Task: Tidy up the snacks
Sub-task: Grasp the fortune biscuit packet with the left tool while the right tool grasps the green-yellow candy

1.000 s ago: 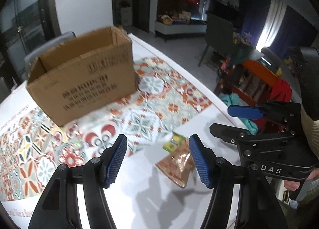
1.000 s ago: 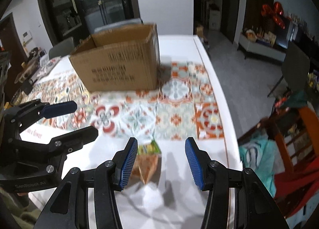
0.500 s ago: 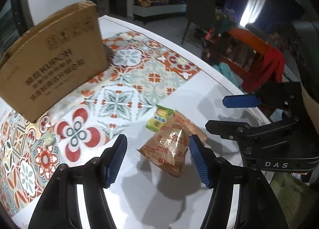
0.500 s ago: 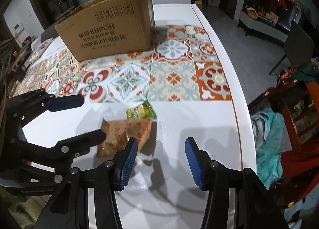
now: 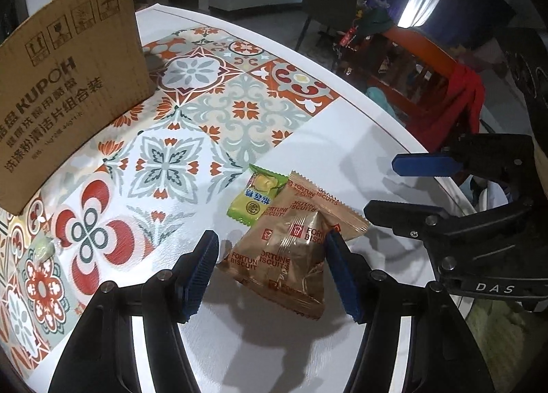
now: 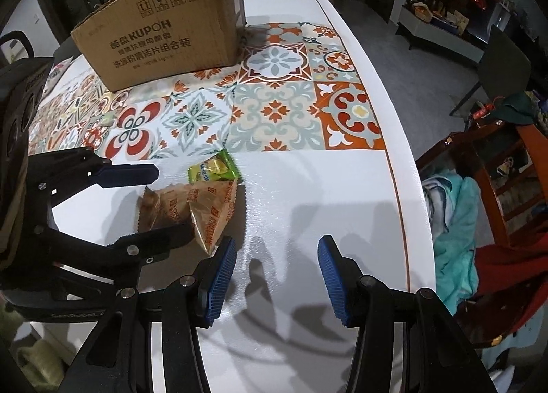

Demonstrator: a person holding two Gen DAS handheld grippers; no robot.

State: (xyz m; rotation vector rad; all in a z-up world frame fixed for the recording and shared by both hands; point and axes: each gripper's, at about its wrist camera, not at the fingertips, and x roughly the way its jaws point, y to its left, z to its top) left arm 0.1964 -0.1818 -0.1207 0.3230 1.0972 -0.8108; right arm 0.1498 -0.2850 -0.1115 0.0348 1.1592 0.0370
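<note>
A brown Fortune Biscuits packet [image 5: 291,256] [image 6: 212,208] lies on the white table, its far corner overlapping a small green candy packet [image 5: 257,198] [image 6: 214,170]. My left gripper [image 5: 272,273] [image 6: 171,204] hangs low over the biscuit packet and straddles it, open; the right pad looks close against the wrapper's edge while the left pad stands apart. To the right of the packets, over bare white tabletop, my right gripper [image 6: 277,276] [image 5: 380,187] is open and holds nothing. A cardboard box [image 5: 68,67] [image 6: 161,30] stands at the back on the patterned mat.
A tiled mat [image 5: 212,109] covers the far part of the table. A small pale green candy [image 5: 42,249] [image 6: 106,121] lies on it at the left. The table's edge [image 6: 397,180] curves along the right; beyond it an orange chair [image 6: 486,167] carries red and teal cloth.
Both grippers have come down toward the table and tipped further downward. The biscuit packet, earlier ahead of the left gripper, now lies between its fingers. Neither opening has changed.
</note>
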